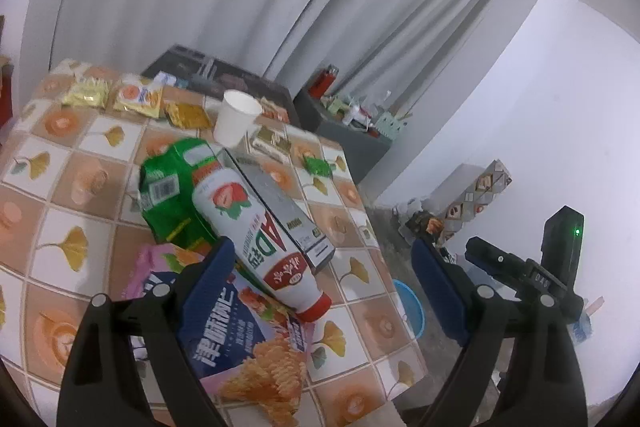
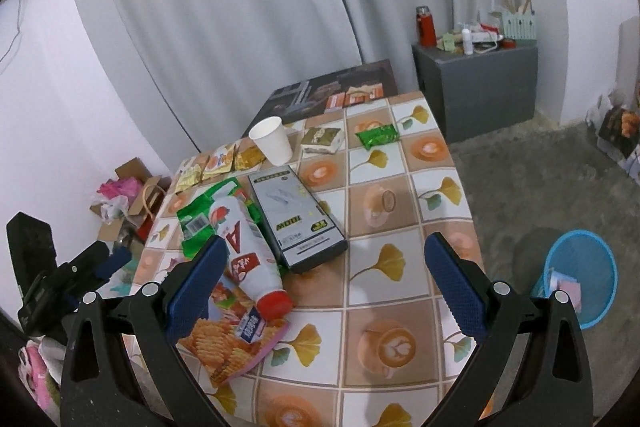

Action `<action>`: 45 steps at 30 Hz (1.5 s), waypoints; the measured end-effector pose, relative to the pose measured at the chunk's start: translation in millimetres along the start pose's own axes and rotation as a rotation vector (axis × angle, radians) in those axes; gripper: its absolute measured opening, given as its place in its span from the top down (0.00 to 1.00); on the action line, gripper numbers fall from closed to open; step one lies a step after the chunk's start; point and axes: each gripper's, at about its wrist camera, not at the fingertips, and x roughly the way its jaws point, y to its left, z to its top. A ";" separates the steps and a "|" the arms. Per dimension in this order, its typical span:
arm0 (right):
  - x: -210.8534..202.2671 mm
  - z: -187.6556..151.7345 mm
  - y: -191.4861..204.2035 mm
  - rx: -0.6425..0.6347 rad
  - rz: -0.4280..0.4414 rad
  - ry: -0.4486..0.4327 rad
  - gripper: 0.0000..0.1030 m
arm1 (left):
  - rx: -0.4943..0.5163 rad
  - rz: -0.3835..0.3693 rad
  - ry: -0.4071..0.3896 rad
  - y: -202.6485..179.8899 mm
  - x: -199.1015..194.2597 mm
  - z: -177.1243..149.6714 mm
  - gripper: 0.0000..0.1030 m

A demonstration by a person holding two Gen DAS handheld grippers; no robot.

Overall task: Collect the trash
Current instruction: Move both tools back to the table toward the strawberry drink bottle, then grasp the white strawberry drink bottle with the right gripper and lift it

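A table under a tiled coffee-and-ginkgo-print cloth (image 2: 400, 211) stands before grey curtains. On its left lie a crumpled green plastic wrapper (image 2: 196, 223), a white red-capped drink bottle (image 2: 248, 255) on its side, apparently overlapping a snack bag (image 2: 224, 339), and a grey flat box (image 2: 300, 219). The left gripper (image 1: 320, 275) and right gripper (image 2: 320, 275) hover spread wide, holding nothing; a blue mesh bin (image 2: 580, 275) sits on the floor at right.

The left gripper (image 1: 332, 287) tilts downward, jaws wide apart and empty. The right gripper (image 2: 324, 279) does likewise, beside it.
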 end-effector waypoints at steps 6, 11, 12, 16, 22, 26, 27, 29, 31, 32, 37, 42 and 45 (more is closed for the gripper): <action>12.0 -3.0 -7.8 0.021 0.016 0.028 0.08 | -0.078 0.002 0.103 4.6 34.3 1.3 0.15; 19.1 -7.0 -20.7 0.060 0.029 0.050 0.08 | -0.160 0.065 0.196 12.8 70.8 3.7 0.15; 19.4 -7.4 -23.1 0.065 0.031 0.053 0.08 | -0.184 0.070 0.213 15.6 76.7 4.7 0.15; 23.2 -8.3 -32.8 0.084 0.035 0.074 0.08 | -0.256 0.069 0.240 23.0 93.3 8.3 0.15; 27.9 -8.0 -38.3 0.094 0.051 0.091 0.08 | -0.291 0.108 0.231 32.1 98.8 11.0 0.15; 38.1 -5.2 -28.9 0.073 0.081 0.118 0.08 | -0.304 0.126 0.209 37.7 94.7 16.4 0.15; 41.5 -3.7 -22.8 0.057 0.103 0.125 0.08 | -0.298 0.137 0.196 38.3 91.6 18.1 0.15; 48.2 -1.3 -10.0 0.022 0.151 0.142 0.09 | -0.290 0.148 0.176 39.0 85.8 20.8 0.15; 62.2 2.9 12.3 -0.034 0.206 0.175 0.11 | -0.289 0.154 0.156 42.1 77.2 22.9 0.15; 70.0 4.4 23.6 -0.062 0.232 0.190 0.12 | -0.287 0.158 0.145 43.6 72.2 23.6 0.15; 116.8 4.1 77.1 -0.210 0.324 0.282 0.22 | -0.272 0.176 0.107 49.7 50.9 24.3 0.15; 165.2 -2.3 106.6 -0.334 0.287 0.364 0.31 | -0.260 0.181 0.088 56.6 33.3 23.0 0.15; 183.8 -6.6 113.0 -0.388 0.239 0.405 0.37 | -0.256 0.186 0.076 60.5 23.3 21.5 0.15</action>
